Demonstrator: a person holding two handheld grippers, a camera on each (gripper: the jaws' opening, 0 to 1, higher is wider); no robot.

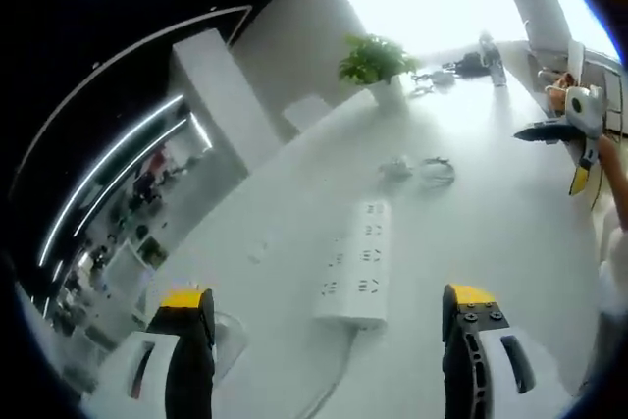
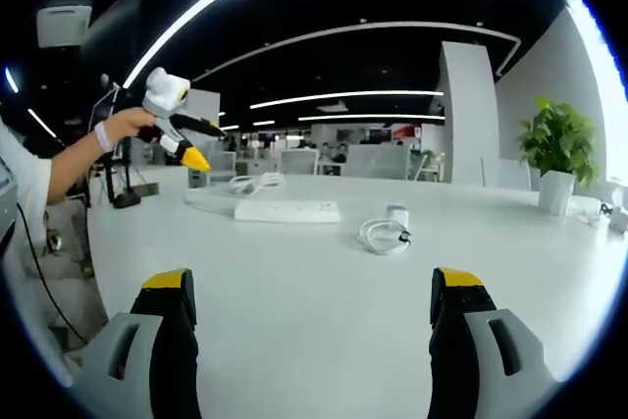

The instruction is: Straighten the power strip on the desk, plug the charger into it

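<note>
My left claw (image 1: pixel 329 340) open, empty; right claw (image 2: pixel 304 326) too. Power strip (image 1: pixel 356 260) frame centre, untouched. Straightening pending; charger (image 2: pixel 395 215) centre-right, grab after.

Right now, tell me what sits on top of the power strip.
Nothing rests on the power strip: its sockets face up, bare, with no plug in them. The charger with its coiled cable lies apart on the desk. The strip's underside is hidden.
</note>
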